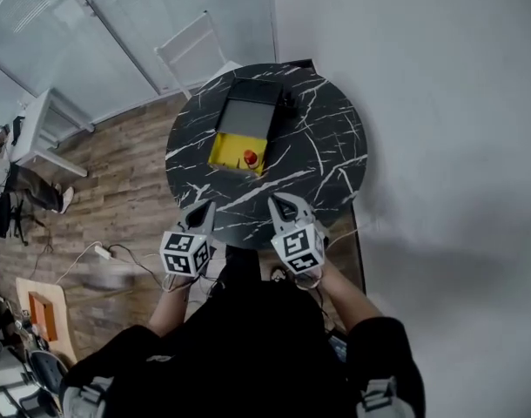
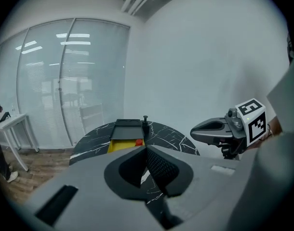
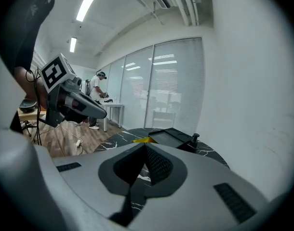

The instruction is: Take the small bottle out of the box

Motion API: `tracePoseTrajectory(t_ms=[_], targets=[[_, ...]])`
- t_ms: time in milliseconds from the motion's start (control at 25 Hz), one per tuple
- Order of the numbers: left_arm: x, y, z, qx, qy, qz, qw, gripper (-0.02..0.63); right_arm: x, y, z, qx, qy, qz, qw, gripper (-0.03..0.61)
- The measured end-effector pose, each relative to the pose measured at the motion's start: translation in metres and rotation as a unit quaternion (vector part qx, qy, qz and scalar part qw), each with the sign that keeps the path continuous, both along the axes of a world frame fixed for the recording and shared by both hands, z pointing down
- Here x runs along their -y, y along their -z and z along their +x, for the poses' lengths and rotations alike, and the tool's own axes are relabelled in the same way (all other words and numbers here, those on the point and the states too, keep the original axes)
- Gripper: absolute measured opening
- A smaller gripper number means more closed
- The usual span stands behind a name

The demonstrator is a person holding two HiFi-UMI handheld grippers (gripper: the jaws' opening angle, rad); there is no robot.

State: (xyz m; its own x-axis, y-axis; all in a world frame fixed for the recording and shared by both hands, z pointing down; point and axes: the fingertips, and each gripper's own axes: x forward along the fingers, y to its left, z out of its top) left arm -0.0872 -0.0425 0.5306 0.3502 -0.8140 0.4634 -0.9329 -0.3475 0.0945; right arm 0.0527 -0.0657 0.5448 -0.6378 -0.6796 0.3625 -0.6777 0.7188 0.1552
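Both tools shut and empty, on the near side of the box.

The round black marbled tabletop (image 1: 331, 146) carries a yellow box (image 1: 229, 151) with its dark lid thrown back. The left tool (image 1: 202, 212) and right tool (image 1: 281, 205) hang well short of the box, each with its jaws pressed together on nothing. The small bottle (image 1: 250, 157) sits inside the box. Only its red cap shows in the head view, and the right gripper view shows just a yellow edge of the box past that tool's own jaws.
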Motion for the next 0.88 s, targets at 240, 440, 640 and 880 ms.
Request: tracePoseTrajectory(t_ms=[240, 440, 640, 880], targets=[[0.042, -0.022, -0.005, 0.014, -0.036, -0.029, 0.9988, 0.000, 0.032, -0.025, -0.016, 0.003, -0.027, -0.026, 0.999, -0.005], [0.066, -0.041, -0.004, 0.018, -0.055, -0.057, 0.9967, -0.002, 0.056, -0.046, -0.028, 0.005, -0.048, -0.054, 0.997, -0.005], [0.076, -0.057, -0.010, 0.021, -0.065, -0.079, 0.9946, -0.001, 0.072, -0.071, -0.042, 0.008, -0.055, -0.079, 0.995, -0.003], [0.095, -0.070, -0.021, 0.028, -0.071, -0.093, 0.9927, -0.001, 0.098, -0.095, -0.053, 0.015, -0.070, -0.109, 0.991, 0.089]])
